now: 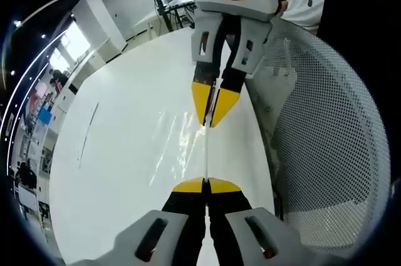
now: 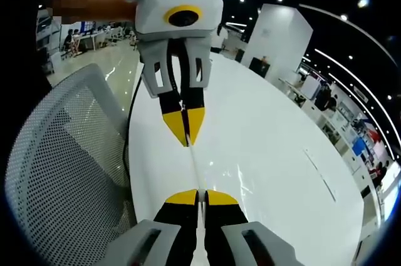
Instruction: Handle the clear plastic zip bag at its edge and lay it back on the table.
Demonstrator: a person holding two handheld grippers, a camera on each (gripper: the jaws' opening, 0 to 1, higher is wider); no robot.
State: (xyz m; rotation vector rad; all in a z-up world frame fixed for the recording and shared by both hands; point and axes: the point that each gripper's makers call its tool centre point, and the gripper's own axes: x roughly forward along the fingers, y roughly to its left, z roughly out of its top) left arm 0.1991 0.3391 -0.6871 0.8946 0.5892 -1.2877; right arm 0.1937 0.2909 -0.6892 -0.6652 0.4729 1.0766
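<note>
Fingers (image 1: 191, 186) pinch the barely visible bag (image 1: 182, 134) edge-on.

— Where's the bag (image 1: 188, 144)?
— Stretched between the left claw (image 1: 205, 186) and right claw (image 2: 195, 198), tips facing, above the surface (image 1: 119, 153).
— The chair (image 1: 326, 141)?
— Just beside the surface's edge, next to both claws.

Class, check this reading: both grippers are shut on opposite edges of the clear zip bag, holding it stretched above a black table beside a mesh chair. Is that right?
One detail is wrong: the table is white, not black, as the left gripper view shows. The rest stands: the left gripper and right gripper are shut on the clear zip bag, beside the mesh chair.
</note>
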